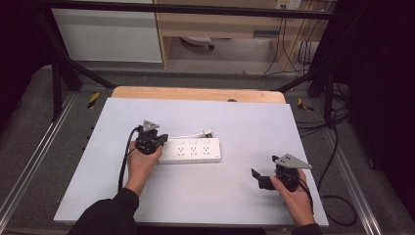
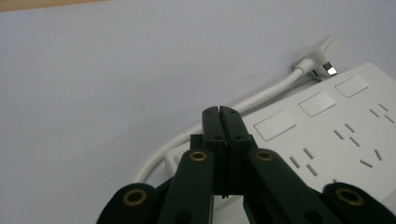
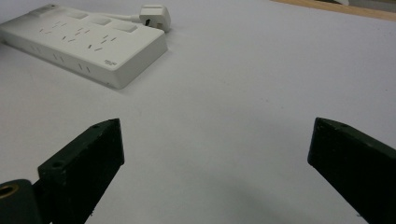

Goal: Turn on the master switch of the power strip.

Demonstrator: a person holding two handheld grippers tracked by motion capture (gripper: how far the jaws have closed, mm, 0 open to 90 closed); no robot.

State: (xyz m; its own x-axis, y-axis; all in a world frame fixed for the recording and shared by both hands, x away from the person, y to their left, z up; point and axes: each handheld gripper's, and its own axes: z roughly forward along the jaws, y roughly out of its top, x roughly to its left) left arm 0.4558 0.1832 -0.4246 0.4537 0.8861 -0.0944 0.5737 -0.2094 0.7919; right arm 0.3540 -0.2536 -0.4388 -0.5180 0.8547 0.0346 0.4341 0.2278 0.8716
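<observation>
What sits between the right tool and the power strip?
Nothing visible. In the right gripper view, bare table lies between the open right tool and the power strip. The plug lies beyond the strip, and the left tool is at its far end.

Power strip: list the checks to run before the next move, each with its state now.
1. Power strip flat on the table, sockets up: ok.
2. Left tool shut, nothing between its jaws: ok.
3. Left tool at the strip's left end, over the end nearest the cord: ok; whether it touches the strip: cannot tell.
4. Right tool open, off to the strip's right with bare table between: ok.
5. Plug lies loose behind the strip, in no socket: ok.
6. Switch positions on the strip: cannot tell.
</observation>
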